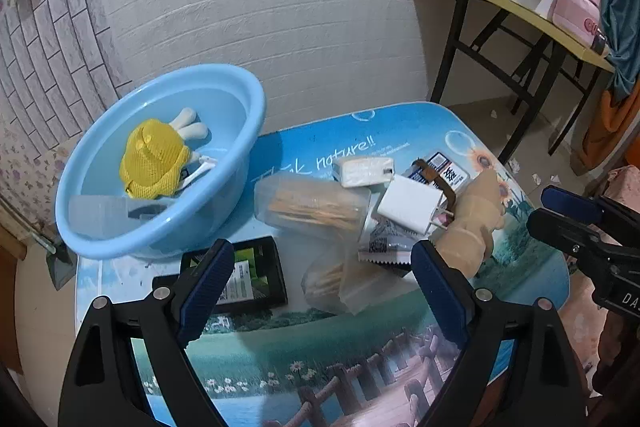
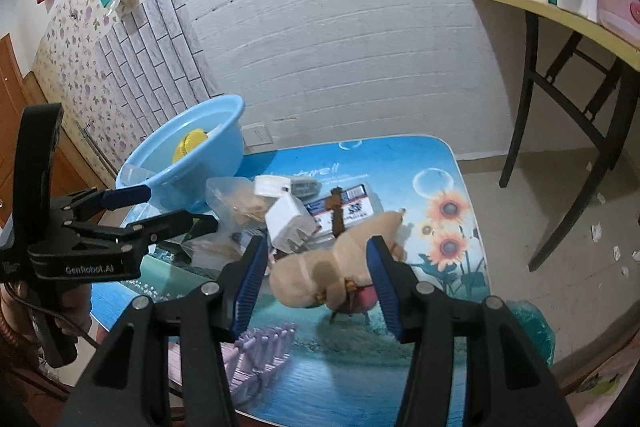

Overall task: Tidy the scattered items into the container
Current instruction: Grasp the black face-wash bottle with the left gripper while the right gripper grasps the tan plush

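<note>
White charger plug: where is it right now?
The white charger plug lies in the pile on the table, right of the blue basin, between the clear bag of sticks and the beige plush toy.

The basin (image 1: 168, 163) is light blue. Inside it sits a yellow toy (image 1: 154, 159) with white legs. The desk (image 1: 360, 367) has a picture of blue sky, bubbles, orange sunflowers and white daisies. The charger (image 1: 412, 203) is white. The plush toy (image 2: 332, 267) is tan. The wall (image 1: 260, 7) is white brick.
</note>
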Motion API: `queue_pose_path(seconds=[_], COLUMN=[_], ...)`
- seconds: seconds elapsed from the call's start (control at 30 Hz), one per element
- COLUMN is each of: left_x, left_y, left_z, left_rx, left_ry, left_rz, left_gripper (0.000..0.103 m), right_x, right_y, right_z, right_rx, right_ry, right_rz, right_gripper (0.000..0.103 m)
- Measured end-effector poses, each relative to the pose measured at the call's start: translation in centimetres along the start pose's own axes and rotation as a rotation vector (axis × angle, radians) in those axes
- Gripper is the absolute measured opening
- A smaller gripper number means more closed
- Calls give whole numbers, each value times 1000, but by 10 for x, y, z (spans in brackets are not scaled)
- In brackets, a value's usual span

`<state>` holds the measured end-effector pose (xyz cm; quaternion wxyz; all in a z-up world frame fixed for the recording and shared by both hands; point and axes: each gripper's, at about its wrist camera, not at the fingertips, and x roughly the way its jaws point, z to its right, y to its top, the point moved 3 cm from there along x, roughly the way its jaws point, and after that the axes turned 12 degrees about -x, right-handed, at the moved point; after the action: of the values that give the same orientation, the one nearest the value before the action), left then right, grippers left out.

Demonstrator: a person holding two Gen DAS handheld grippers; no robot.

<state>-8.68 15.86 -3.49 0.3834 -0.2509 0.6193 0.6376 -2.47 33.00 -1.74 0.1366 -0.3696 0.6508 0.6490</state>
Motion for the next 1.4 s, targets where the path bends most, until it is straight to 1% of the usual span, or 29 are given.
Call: queue_pose_path(seconds=[0.17,0.33,0.5,0.63,0.7,0.83,0.97,1.03,1.1,1.23,1.37,1.4], left_x=[-2,-9,-10,0,2,10,20,23,26,34,42,43], left_y=[-7,-17,-25,-27,-28,-30,-35,-36,-38,-41,-42,-42], left_z=[-1,-7,-16,-27,-30,-40,-60,-67,-75,-88,-95,-96], left_rx=[-24,-69,-72,-115,-113,-112,-172,-179,-184,-220,-240,-243], left_ry=[-3,-8,20,24,25,54,65,80,98,103,91,90], left_rz=[21,49,63,25,19,2,-35,-38,-39,-56,-67,-65], left_gripper=[90,90,90,90,90,90,90,90,90,90,90,90], right_x=[5,1,9,17,19,21,24,26,30,37,47,50], right_y=[-8,-21,-36,-46,-50,-49,-45,-43,-40,-33,-28,-27], right_z=[4,13,27,33,34,32,33,32,31,30,27,26], right_rx=[-6,23,55,71,85,80,97,106,133,163,201,211], right_ry=[3,3,6,4,12,16,6,10,36,55,85,91], right_rz=[-6,19,-34,-72,-81,-79,-75,-76,-83,-90,-115,-122], right_gripper=[51,51,51,51,51,52,60,60,61,62,73,74])
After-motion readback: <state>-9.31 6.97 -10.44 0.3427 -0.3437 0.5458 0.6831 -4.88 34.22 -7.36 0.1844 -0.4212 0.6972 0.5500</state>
